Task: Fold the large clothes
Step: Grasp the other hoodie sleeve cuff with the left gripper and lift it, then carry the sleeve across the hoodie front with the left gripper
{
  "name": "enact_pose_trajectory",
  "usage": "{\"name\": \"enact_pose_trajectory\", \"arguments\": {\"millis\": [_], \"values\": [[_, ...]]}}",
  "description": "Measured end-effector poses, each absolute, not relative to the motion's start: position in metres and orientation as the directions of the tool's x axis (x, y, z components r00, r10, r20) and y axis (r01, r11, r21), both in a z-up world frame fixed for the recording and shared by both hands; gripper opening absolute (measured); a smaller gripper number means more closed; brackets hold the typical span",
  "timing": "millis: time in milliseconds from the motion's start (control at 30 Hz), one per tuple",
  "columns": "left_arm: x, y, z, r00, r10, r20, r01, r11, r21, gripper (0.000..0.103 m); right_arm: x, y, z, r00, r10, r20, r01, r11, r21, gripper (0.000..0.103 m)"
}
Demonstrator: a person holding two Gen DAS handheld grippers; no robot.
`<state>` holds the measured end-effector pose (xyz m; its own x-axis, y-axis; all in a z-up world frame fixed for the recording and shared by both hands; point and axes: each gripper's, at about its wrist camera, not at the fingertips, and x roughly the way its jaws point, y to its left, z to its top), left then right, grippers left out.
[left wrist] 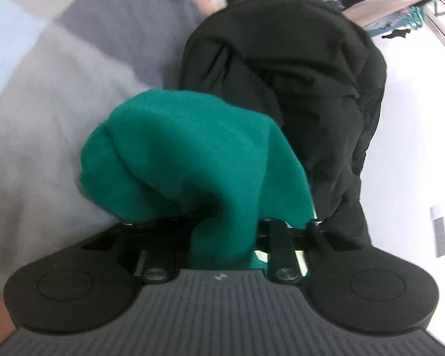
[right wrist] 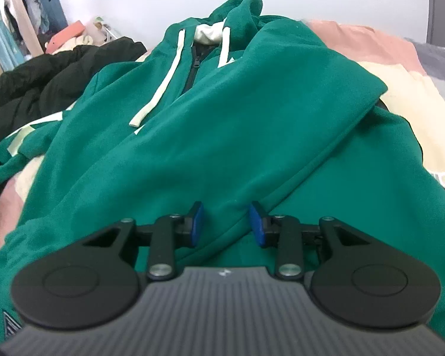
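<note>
The green hoodie (right wrist: 192,136) lies zipper-up on the bed; the right gripper (right wrist: 227,222) hovers half-open, empty, above its hem. The left gripper (left wrist: 222,234) pinches a green bunch beside a black jacket (left wrist: 281,68). Likely mid-fold: carry that bunch across.

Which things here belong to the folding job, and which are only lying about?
Part of the job:
green hoodie
left gripper, shut on a bunch of the hoodie
right gripper, over the hoodie

Only lying about:
black jacket
hanging clothes
bedding
</note>
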<state>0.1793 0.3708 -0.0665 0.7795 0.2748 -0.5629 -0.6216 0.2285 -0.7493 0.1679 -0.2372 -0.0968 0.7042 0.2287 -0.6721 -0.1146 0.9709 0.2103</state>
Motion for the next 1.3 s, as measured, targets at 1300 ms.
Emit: {"name": "enact_pose_trajectory", "arguments": {"millis": [1300], "values": [[0.174, -0.143, 0.009, 0.849, -0.173, -0.499, 0.3, 0.936, 0.185, 0.024, 0.129, -0.325, -0.05, 0.859, 0.147, -0.491, 0.071, 0.915, 0.398, 0.039]]}}
